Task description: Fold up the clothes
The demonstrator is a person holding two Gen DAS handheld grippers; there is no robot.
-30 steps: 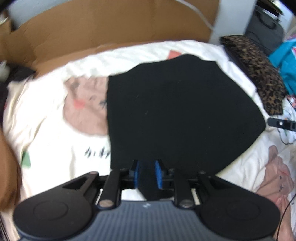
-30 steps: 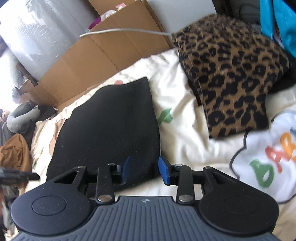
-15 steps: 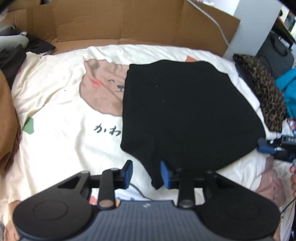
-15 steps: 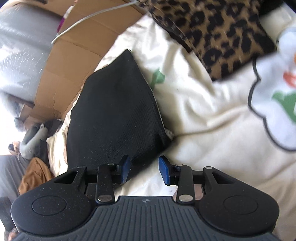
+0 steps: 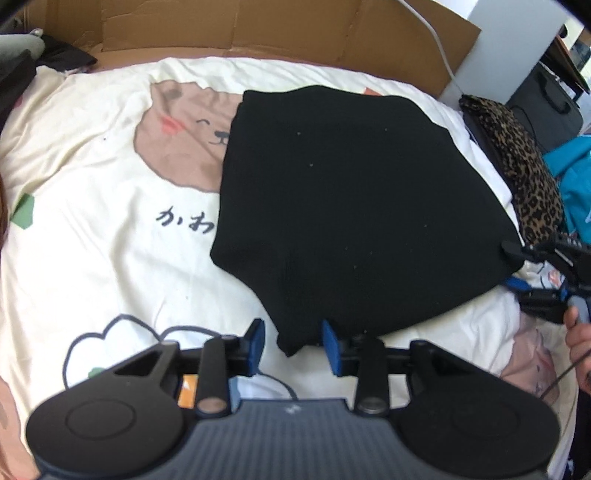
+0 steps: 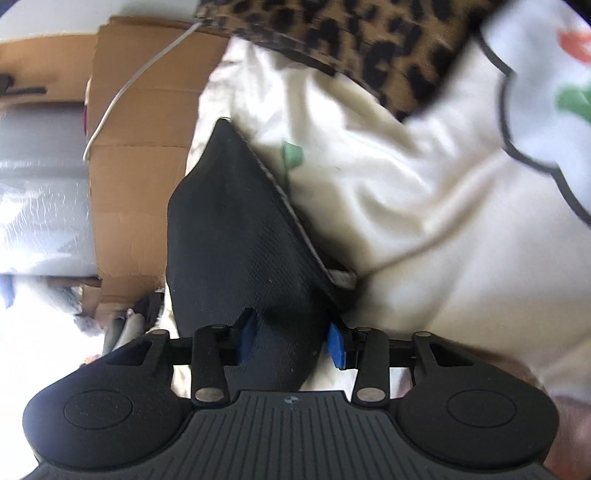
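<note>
The black garment (image 5: 354, 206) lies folded flat on the cream bedsheet (image 5: 96, 258), covering part of the sheet's brown cartoon animal print (image 5: 181, 144). A cardboard sheet (image 5: 229, 26) stands along the far edge of the bed, and a leopard-print cloth (image 5: 517, 162) lies beyond the garment's right side.

The left gripper (image 5: 291, 345) is tipped steeply down over the near edge of the bed. Its jaws stand apart. A narrow tongue of the garment's near corner reaches in between the blue pads (image 5: 255, 341), lying closer to the right pad, with a clear gap of sheet showing by the left one, so the pads do not press on it.

The right gripper (image 6: 291, 341) comes in low and is rolled hard, so that in its own view the cardboard and bed edge stand nearly upright. Its jaws are closing, and the garment's right corner runs between the pads, filling most of the gap; whether the pads already press on the cloth I cannot tell. The garment's edge beside it shows a pale inner layer (image 6: 341, 277).

In the left wrist view the right gripper (image 5: 532, 266) sits at the garment's right corner, with the fingers of the person's hand (image 5: 578, 339) wrapped at its handle at the frame edge.
</note>
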